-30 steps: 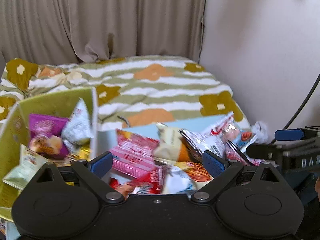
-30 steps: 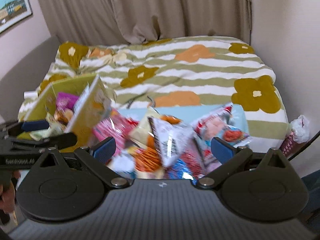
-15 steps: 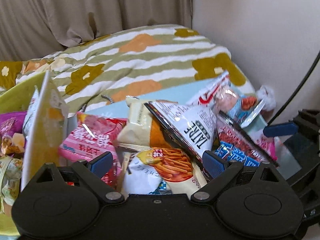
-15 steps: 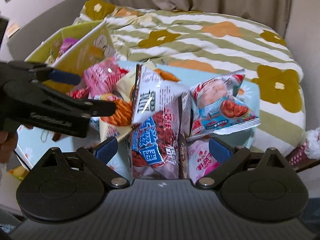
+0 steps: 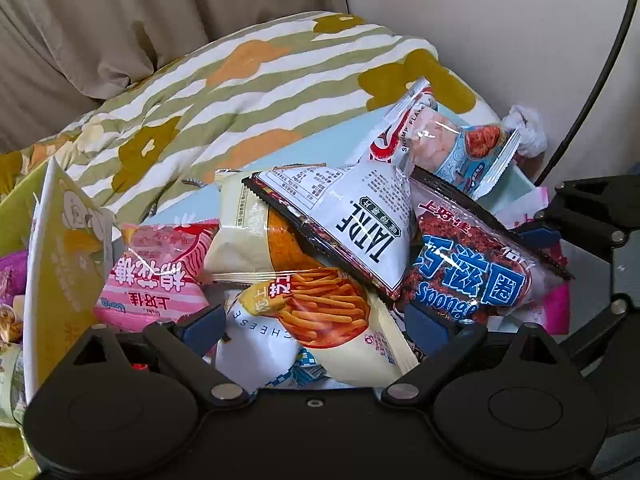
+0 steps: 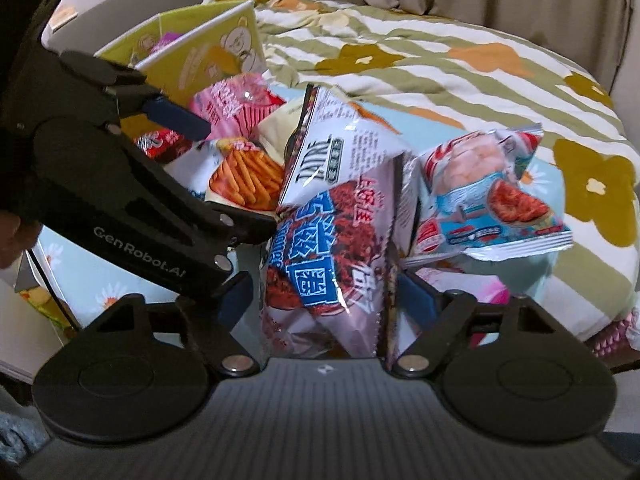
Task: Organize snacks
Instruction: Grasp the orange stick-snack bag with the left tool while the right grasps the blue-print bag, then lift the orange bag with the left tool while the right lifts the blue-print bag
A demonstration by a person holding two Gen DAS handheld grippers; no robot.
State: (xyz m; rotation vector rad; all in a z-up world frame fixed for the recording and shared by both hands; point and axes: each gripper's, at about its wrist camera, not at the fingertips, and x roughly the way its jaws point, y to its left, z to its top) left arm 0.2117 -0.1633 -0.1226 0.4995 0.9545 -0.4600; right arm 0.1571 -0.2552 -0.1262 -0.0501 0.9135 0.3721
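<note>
Left claw: the left claw [image 5: 316,330] is open, with the cheese stick bag [image 5: 320,320] lying between its fingers; they are not pressed on it, as far as the left view shows.
Right claw: the right claw [image 6: 326,300] is also open, its fingers on both sides of the dark red sponge snack bag [image 6: 320,264], near it but not squeezing it.
Snack pile: the loose bags lie in a heap on the light blue table [image 6: 96,280], just beside the bed [image 6: 440,64]. On top is the white TATRE bag [image 5: 360,228], at the left the pink bag [image 5: 156,280], at the far right the shrimp flakes bag [image 5: 448,140].
Box: the green box [image 6: 200,52] stands at the far left of the pile, and some packets are already inside.
Progress: it seems the task is only partly done. A few snacks are in the box and most of the pile is left to sort.
Only in left view: the packets in the box are seen from near, at the left edge, and also a black cable [image 5: 592,80] on the wall.
Only in right view: the whole left claw from the side, reaching over the pile, and the bear picture on the box flap.
</note>
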